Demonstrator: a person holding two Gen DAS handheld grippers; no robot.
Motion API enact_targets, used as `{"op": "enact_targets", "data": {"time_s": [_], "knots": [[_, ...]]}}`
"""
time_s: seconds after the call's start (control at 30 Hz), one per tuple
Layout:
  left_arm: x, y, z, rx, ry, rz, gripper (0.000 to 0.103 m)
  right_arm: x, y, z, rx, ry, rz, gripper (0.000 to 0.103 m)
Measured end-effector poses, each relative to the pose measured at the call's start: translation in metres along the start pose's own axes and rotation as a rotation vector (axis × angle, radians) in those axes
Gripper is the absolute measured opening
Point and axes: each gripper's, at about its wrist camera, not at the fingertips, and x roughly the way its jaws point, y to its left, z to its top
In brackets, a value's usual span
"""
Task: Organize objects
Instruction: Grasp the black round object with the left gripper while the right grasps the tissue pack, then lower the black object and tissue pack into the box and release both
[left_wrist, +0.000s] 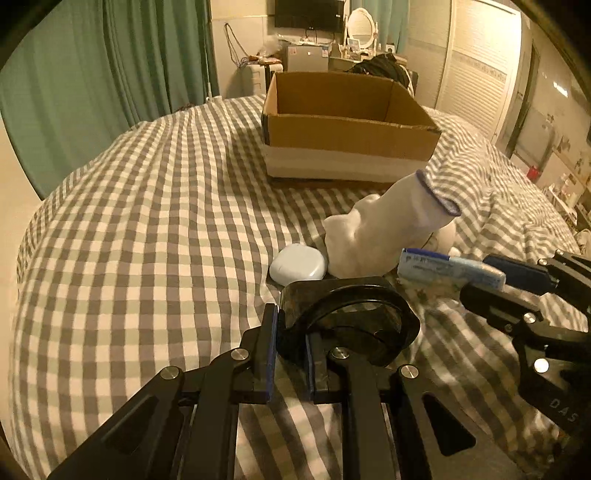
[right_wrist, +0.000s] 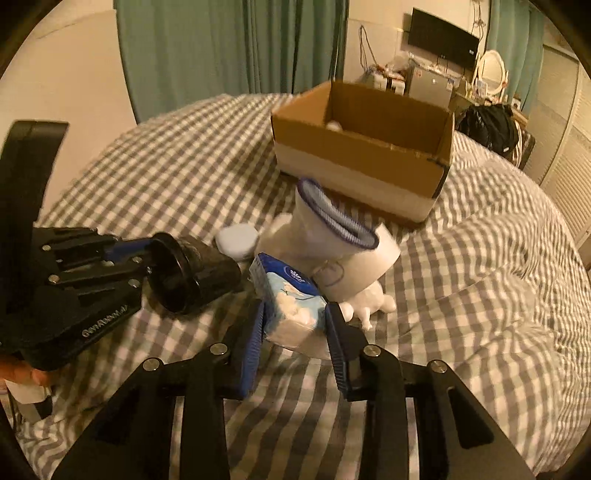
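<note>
We saw a cardboard box (left_wrist: 347, 125) standing open on a grey-and-white checked bedspread (left_wrist: 147, 206), its lower wall wrapped in a pale band. From the right wrist view a small white object (right_wrist: 334, 125) showed just inside the box's near-left corner; what it was we could not tell. The rest of the box's floor was hidden by its walls.

In front of the box, a white sock (left_wrist: 388, 221) with a dark blue cuff stood up over a white, bottle-like thing (right_wrist: 369, 306), just short of the box's near wall. A pale blue rounded case (left_wrist: 298, 266) lay touching the sock's left side, further from the box.

Nearer still, our left gripper (left_wrist: 290, 347) had its blue-padded fingers clamped on the rim of a black cup (left_wrist: 354, 314), which lay tilted on its side with its mouth toward the camera. Our right gripper (right_wrist: 295, 328) had closed on a blue-and-white tissue pack (right_wrist: 291, 299), held just in front of the sock, so sock and case stood between both grippers and the box.

Beyond the box, green curtains (left_wrist: 110, 74), a dark wall screen (left_wrist: 310, 13), an oval mirror (left_wrist: 360, 22) and a black bag (right_wrist: 487, 125) filled the room.
</note>
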Motion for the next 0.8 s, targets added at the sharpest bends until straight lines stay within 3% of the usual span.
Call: {"op": "enact_targets", "data": {"time_s": [0.4, 0.8], "knots": [[-0.039, -0.003, 0.048, -0.004, -0.102, -0.011, 0.012, -0.070, -0.006, 0.034, -0.040, -0.171, -0.046, 0.032], [-0.037, -0.004, 0.158, -0.005, -0.201, -0.044, 0.012, -0.091, -0.036, 0.113, -0.022, -0.320, -0.068, 0.032]]}}
